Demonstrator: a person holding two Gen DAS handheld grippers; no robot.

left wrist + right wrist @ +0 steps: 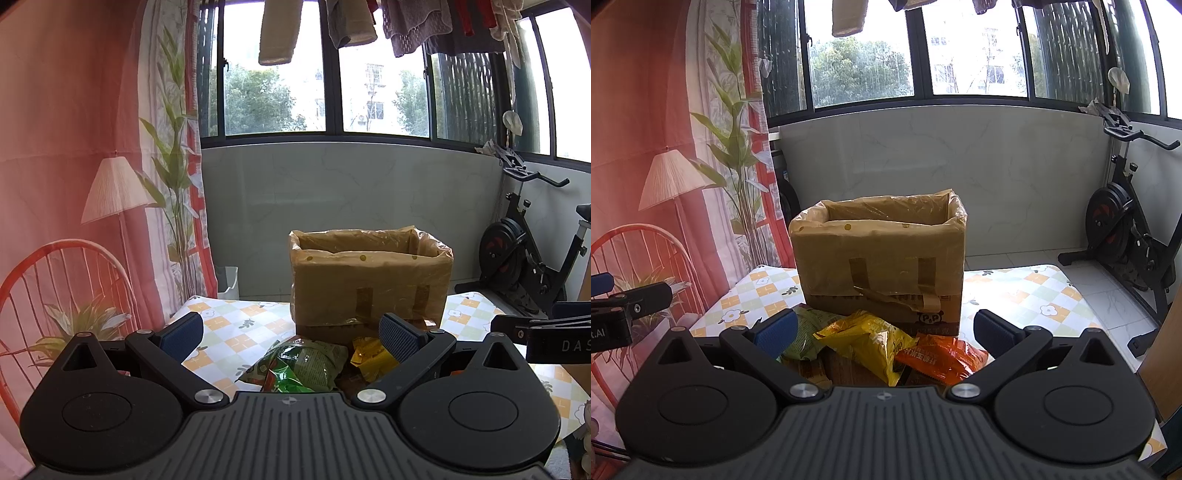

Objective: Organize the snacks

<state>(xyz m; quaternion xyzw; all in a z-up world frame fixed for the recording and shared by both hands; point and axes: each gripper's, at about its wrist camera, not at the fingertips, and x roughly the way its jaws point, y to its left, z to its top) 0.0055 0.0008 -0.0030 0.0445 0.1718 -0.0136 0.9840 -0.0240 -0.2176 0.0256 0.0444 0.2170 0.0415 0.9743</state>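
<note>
Right wrist view: my right tongs (884, 330) and left tongs (291, 334) both spread, empty. Snack packets lie at the table's (1027, 295) near edge, against the lined box (882, 254). Pre-grasp; next I pinch the yellow packet (871, 341).

A: Where does the left camera look from?

B: It sits low on the left gripper (291, 334) and looks forward over the table (229, 332), close to the green bag (303, 363). The box (369, 280) is just behind.

A: And the right one?

B: It sits on the right gripper (884, 332), facing the same way, close to the yellow bag (871, 341).

A: What do both see?

B: The box (882, 262), the bags, the window (277, 74) and the bike (1126, 229). Each sees the other gripper at its edge.
</note>
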